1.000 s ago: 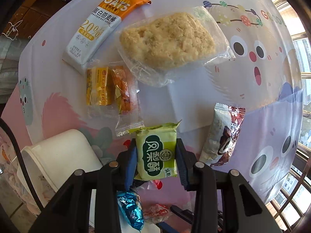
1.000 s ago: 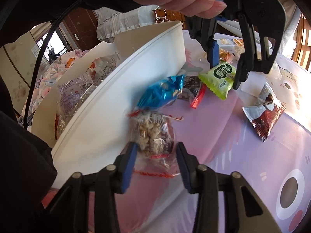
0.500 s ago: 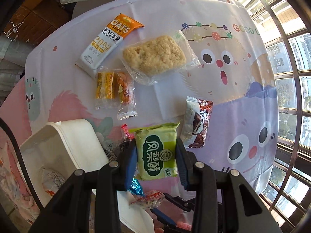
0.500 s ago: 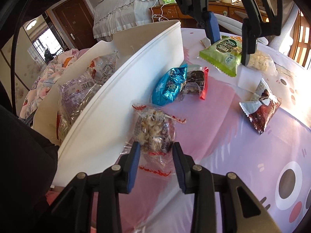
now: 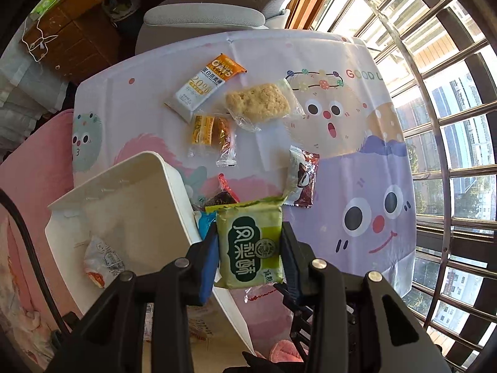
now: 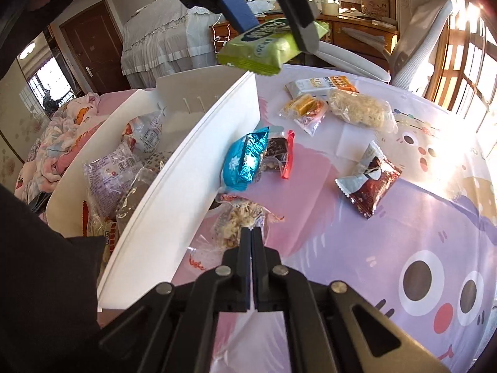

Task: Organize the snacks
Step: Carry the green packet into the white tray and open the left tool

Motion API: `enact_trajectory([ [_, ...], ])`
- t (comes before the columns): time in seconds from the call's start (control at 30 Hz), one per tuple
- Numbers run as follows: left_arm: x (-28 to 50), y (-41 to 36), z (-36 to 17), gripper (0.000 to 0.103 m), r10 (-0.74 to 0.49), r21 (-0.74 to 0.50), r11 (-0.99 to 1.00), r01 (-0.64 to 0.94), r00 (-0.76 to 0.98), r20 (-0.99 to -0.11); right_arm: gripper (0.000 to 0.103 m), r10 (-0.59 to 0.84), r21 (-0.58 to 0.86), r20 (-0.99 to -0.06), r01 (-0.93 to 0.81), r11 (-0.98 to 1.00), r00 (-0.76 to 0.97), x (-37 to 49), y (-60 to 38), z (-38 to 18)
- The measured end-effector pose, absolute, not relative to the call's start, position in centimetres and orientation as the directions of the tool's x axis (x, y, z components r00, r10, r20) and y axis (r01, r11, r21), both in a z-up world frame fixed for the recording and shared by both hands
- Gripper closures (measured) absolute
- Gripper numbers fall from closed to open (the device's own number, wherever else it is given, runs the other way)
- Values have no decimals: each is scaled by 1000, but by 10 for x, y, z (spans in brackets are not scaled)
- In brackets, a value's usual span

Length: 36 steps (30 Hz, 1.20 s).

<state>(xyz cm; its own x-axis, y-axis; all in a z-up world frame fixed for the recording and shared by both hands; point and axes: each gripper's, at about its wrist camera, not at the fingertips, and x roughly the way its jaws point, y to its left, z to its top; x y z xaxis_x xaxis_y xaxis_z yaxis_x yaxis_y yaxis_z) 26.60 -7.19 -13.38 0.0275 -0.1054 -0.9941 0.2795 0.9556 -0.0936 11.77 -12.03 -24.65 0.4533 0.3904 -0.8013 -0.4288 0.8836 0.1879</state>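
Note:
My left gripper (image 5: 250, 231) is shut on a green snack packet (image 5: 248, 255), held high in the air by the rim of the white box (image 5: 174, 192). From the right wrist, that left gripper (image 6: 273, 28) and green packet (image 6: 270, 48) hang above the box wall (image 6: 198, 161). My right gripper (image 6: 250, 231) is low beside the box, its jaws pressed together on the wrapper of a clear nut snack packet (image 6: 231, 227). Several packets (image 6: 115, 168) lie inside the box.
On the cartoon tablecloth lie a blue packet (image 6: 245, 161), a red-edged dark one (image 6: 278, 155), a brown-silver one (image 6: 368, 183), a rice cake (image 5: 257, 102), an oat bar (image 5: 205, 87) and orange packs (image 5: 211, 132). A grey chair (image 5: 202, 18) stands behind the table, window bars (image 5: 450, 124) to the right.
My left gripper has risen well above the table with the green packet. My right gripper's jaws have closed on the clear nut packet and lifted slightly.

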Motion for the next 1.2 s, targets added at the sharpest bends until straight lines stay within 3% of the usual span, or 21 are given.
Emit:
enact_trajectory([
  [0.4, 213, 19, -120, 68, -142, -128, 976, 173, 68, -988, 99, 337, 262, -854, -232, 937, 396, 114, -123, -244],
  [0.47, 203, 34, -122, 68, -146, -134, 979, 154, 70, -987, 89, 335, 272, -858, -210, 939, 389, 115, -122, -245],
  [0.53, 193, 49, -125, 68, -143, -133, 982, 132, 67, -987, 67, 338, 289, -859, -181, 940, 384, 118, -122, -247],
  [0.57, 188, 56, -127, 68, -141, -133, 984, 120, 64, -988, 63, 338, 295, -861, -167, 941, 381, 120, -121, -248],
  [0.77, 163, 95, -135, 68, -130, -126, 990, 69, 58, -990, 56, 352, 324, -873, -137, 936, 338, 136, -113, -264],
  [1.2, 145, 134, -149, 68, -132, -132, 991, -14, 30, -991, 56, 373, 346, -879, -141, 928, 298, 157, -107, -280],
])
